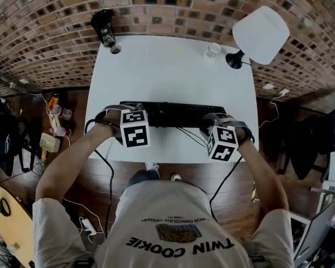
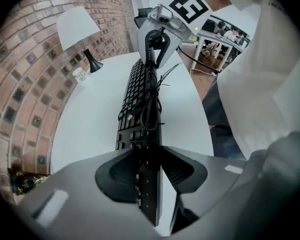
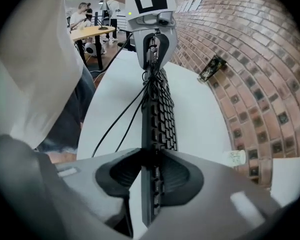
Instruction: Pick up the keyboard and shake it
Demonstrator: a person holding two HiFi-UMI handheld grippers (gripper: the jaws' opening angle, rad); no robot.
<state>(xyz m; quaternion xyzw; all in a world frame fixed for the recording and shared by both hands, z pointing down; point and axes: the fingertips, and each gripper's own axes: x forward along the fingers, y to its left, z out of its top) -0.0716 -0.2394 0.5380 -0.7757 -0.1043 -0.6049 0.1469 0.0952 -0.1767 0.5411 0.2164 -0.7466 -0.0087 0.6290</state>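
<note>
A black keyboard (image 1: pixel 176 115) stretches left to right over the near half of the white table (image 1: pixel 167 71), turned up on its long edge with its keys facing the brick wall. My left gripper (image 1: pixel 124 110) is shut on its left end, the pads (image 2: pixel 121 173) clamping the edge. My right gripper (image 1: pixel 213 121) is shut on its right end (image 3: pixel 151 184). In the left gripper view the keyboard (image 2: pixel 140 99) runs straight away to the right gripper (image 2: pixel 157 34). Its black cable (image 1: pixel 191 134) hangs in loops below it. Whether it touches the table I cannot tell.
A white-shaded lamp (image 1: pixel 261 35) stands at the table's far right corner, with a small glass (image 1: pixel 213 50) beside it. A dark cup (image 1: pixel 104 28) stands at the far left corner. Brick wall lies behind; bags and cables (image 1: pixel 54 121) lie on the floor at left.
</note>
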